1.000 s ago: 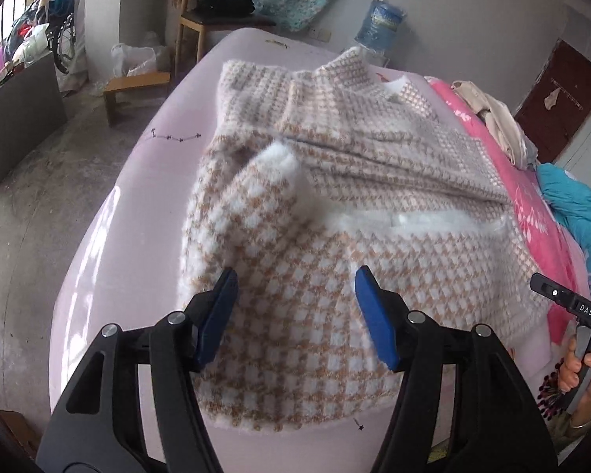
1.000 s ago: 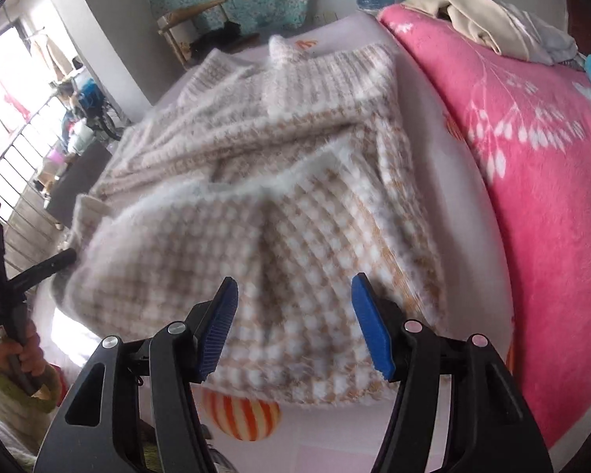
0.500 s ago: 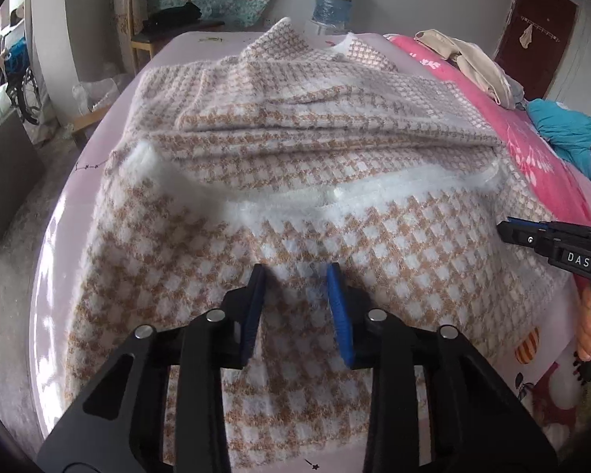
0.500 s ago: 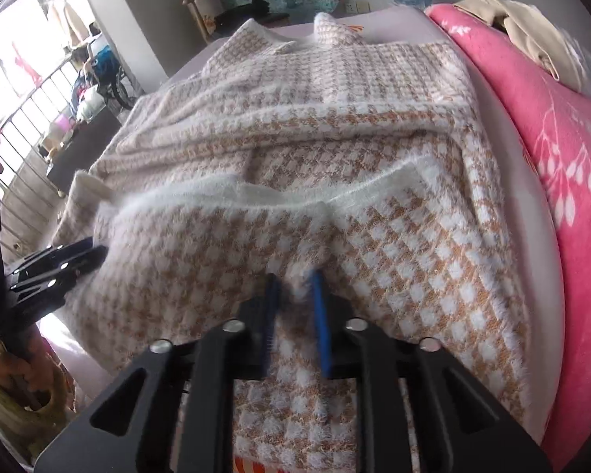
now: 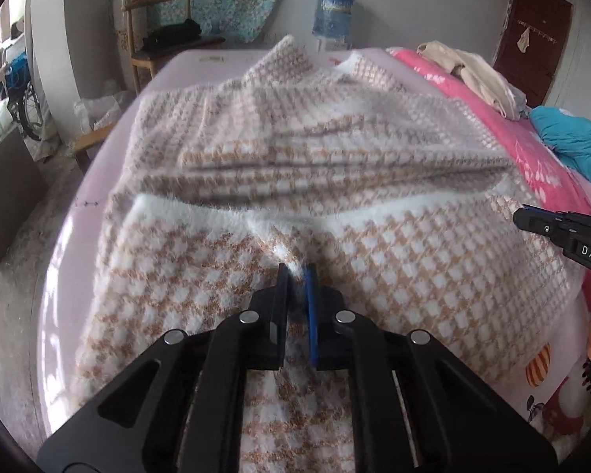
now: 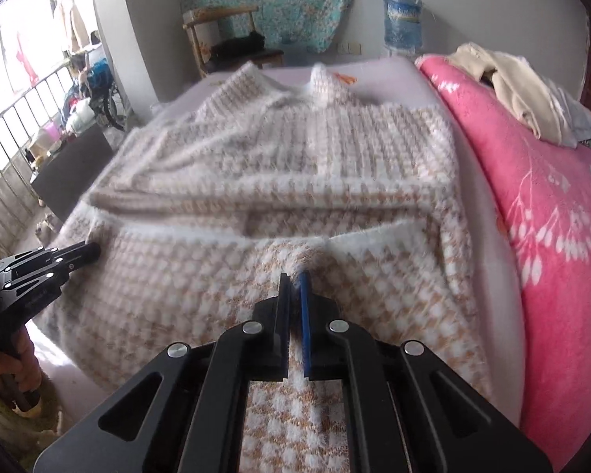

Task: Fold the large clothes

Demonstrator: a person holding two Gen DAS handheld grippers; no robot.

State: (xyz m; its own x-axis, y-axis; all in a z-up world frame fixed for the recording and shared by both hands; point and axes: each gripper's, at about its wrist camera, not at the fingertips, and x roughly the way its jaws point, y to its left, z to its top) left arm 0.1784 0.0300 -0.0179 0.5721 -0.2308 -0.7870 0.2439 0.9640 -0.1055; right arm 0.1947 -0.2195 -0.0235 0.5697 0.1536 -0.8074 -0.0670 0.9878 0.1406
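We have the left gripper (image 5: 295, 270) and right gripper (image 6: 294, 276) both pinching the houndstooth sweater (image 5: 394, 244), probably its hem; lift evenly, keep tension.

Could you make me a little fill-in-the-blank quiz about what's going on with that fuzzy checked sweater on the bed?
1. Both grippers are pinching the ___ sweater.
2. The blanket lying to the sweater's right is ___.
3. The left gripper has its jaws ___ on the fabric.
4. Against the far wall stands a wooden ___.

Missing words: checked; pink; shut; chair
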